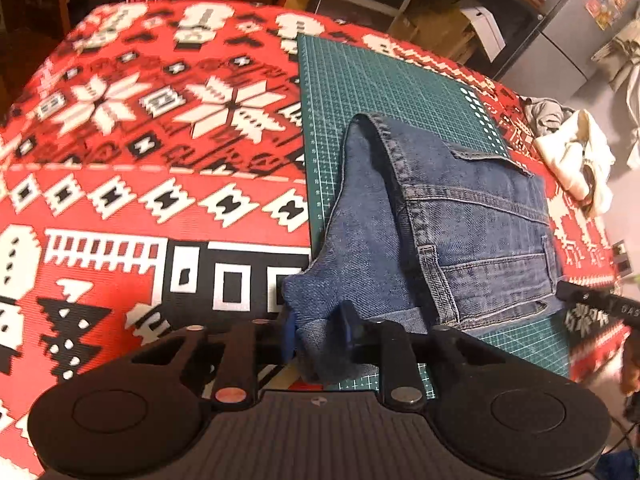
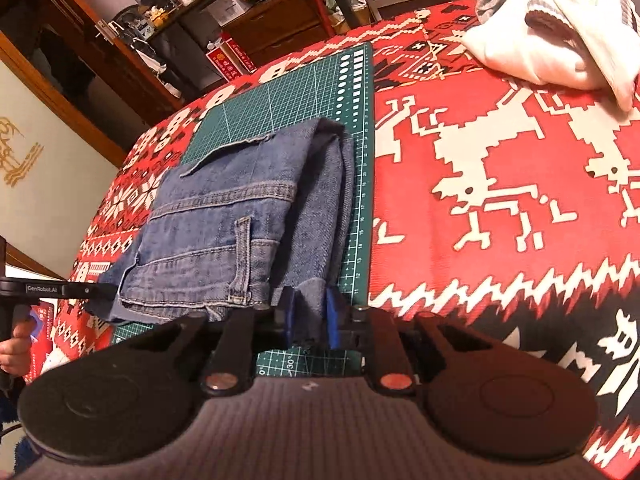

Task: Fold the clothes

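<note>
Gripping the near hem of the jeans [image 1: 460,216] at the bottom centre of the left wrist view, your left gripper [image 1: 320,336] has its blue fingers [image 1: 346,328] clamped on a bunched denim corner, lifted slightly off the green cutting mat [image 1: 360,80]. The jeans lie right of centre in that frame, already doubled into a compact stack with the waistband and belt loop on top, the red patterned cloth of the desk [image 1: 140,140] filling the left side. In the right wrist view the same stack sits left of centre on the mat, and your right gripper [image 2: 310,316] at bottom centre has its fingers closed on the other leg hem. At the upper right of that frame a white garment [image 2: 552,40] lies crumpled and unfolded. By my reading, the jeans are most of the way folded, with perhaps one last fold or a tidy-up left, and the white piece not yet started.
</note>
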